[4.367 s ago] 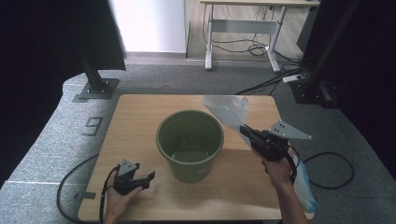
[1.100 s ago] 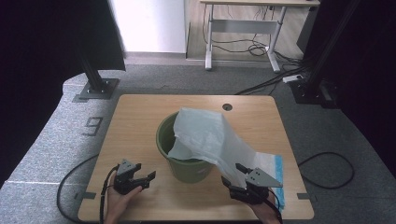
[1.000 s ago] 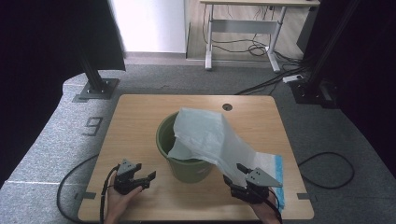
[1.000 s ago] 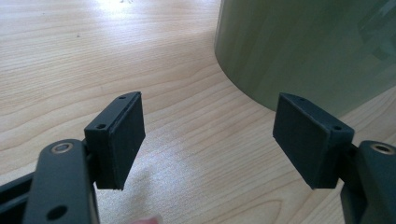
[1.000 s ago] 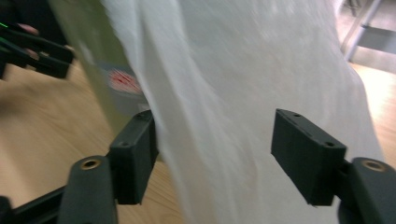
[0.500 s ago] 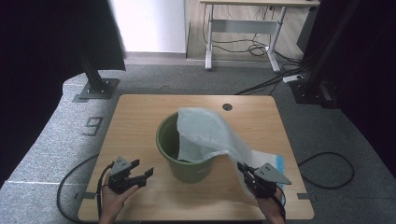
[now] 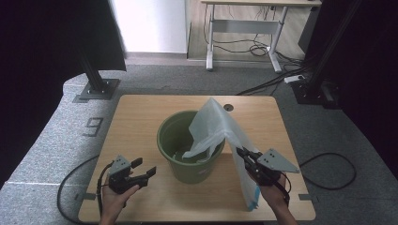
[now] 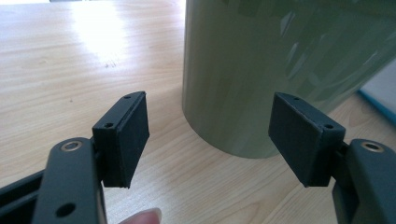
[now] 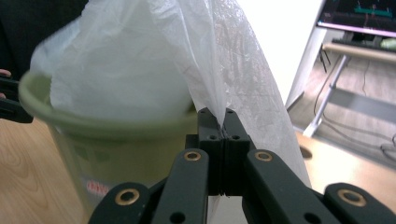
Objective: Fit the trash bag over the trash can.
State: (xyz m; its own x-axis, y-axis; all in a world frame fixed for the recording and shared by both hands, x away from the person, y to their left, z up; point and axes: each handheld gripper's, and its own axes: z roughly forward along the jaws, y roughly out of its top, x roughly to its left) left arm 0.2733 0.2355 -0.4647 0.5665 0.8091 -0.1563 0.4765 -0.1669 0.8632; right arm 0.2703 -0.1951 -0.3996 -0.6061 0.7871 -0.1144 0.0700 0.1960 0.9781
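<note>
A green bucket (image 7: pixel 187 145) stands in the middle of the wooden table (image 7: pixel 141 117). A thin white plastic bag (image 7: pixel 220 129) drapes from the bucket's inside up and over its right rim, and its lower end with a blue strip hangs by the table's front right. My right gripper (image 7: pixel 241 152) is shut on a fold of the bag (image 9: pixel 219 100), just right of the bucket (image 9: pixel 116 140), and holds it lifted. My left gripper (image 7: pixel 143 166) stands open near the front left, jaws towards the bucket wall (image 8: pixel 261 79) with nothing between its pads (image 8: pixel 128 128).
A grey desk frame with cables (image 7: pixel 244 28) stands on the floor beyond the table. Black stands (image 7: pixel 96 79) rise at the back left and back right. A round cable hole (image 7: pixel 228 107) sits in the table behind the bucket.
My right gripper has shut on the bag and risen, pulling the bag up into a peak over the bucket's right rim. My left gripper has lifted slightly and stays open.
</note>
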